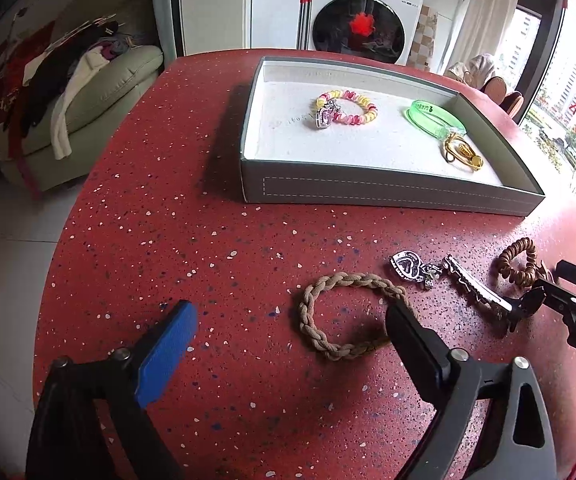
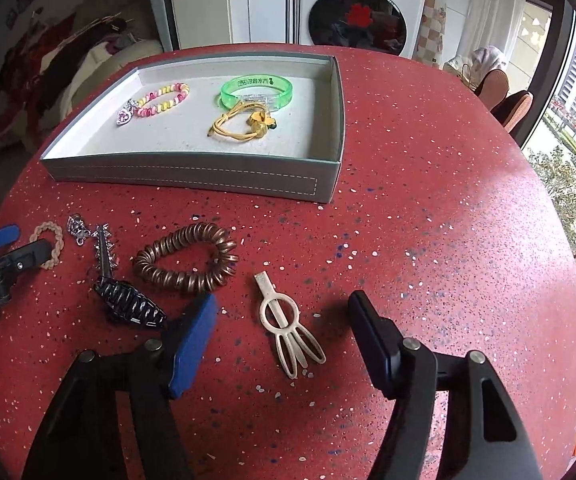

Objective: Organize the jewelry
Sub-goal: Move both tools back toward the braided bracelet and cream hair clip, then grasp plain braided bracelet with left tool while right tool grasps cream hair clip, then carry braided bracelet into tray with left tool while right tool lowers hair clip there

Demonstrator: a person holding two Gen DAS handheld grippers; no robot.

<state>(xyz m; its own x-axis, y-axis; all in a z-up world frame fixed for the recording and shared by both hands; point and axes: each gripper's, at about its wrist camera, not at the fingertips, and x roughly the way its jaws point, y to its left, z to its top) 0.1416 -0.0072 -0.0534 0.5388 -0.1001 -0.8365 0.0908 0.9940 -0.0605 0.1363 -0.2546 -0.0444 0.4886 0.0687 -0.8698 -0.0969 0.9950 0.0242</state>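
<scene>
A grey tray point(image 1: 387, 194) point(image 2: 192, 178) on the red table holds a pink-yellow bead bracelet point(image 1: 347, 110) point(image 2: 164, 100), a green bangle point(image 1: 435, 116) point(image 2: 256, 90) and a gold cord piece point(image 1: 461, 152) point(image 2: 244, 122). Loose on the table lie a tan braided bracelet point(image 1: 347, 312) point(image 2: 50, 246), a silver heart charm point(image 1: 407, 268) point(image 2: 78, 230), a silver clip point(image 1: 471, 284) point(image 2: 106, 250), a brown coil tie point(image 1: 517, 262) point(image 2: 186, 260), a black claw clip point(image 2: 130, 304) and a cream hair clip point(image 2: 289, 332). My left gripper point(image 1: 291, 324) is open over the braided bracelet. My right gripper point(image 2: 282, 316) is open around the cream clip.
The red speckled table point(image 1: 168, 240) point(image 2: 427, 220) is round, with its edge near on the left. A sofa with clothes point(image 1: 88, 92) stands left of it, a washing machine point(image 1: 363, 16) behind, and a window at the right.
</scene>
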